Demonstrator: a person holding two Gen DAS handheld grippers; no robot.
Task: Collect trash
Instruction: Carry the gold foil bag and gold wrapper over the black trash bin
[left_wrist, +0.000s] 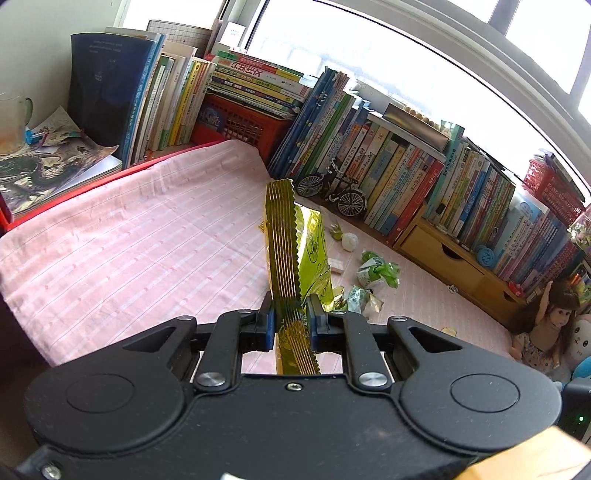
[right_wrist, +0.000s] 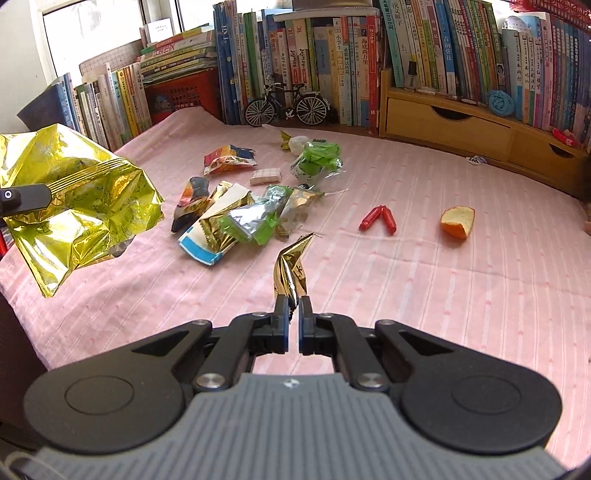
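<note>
Both tilted downward — left gripper clamps the yellow foil bag, right gripper pinches a gold wrapper.

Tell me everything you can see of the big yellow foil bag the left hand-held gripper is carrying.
The yellow foil bag is shiny, crinkled metallic film with faint line drawings. Its ribbed, zigzag-cut seal strip is clamped between the pads of the left hand-held gripper, which is shut on it. The bag hangs clear of the pink cloth, left of the wrapper pile, its body puffed and creased, one corner pointing down. Whether it holds anything cannot be told.
</note>
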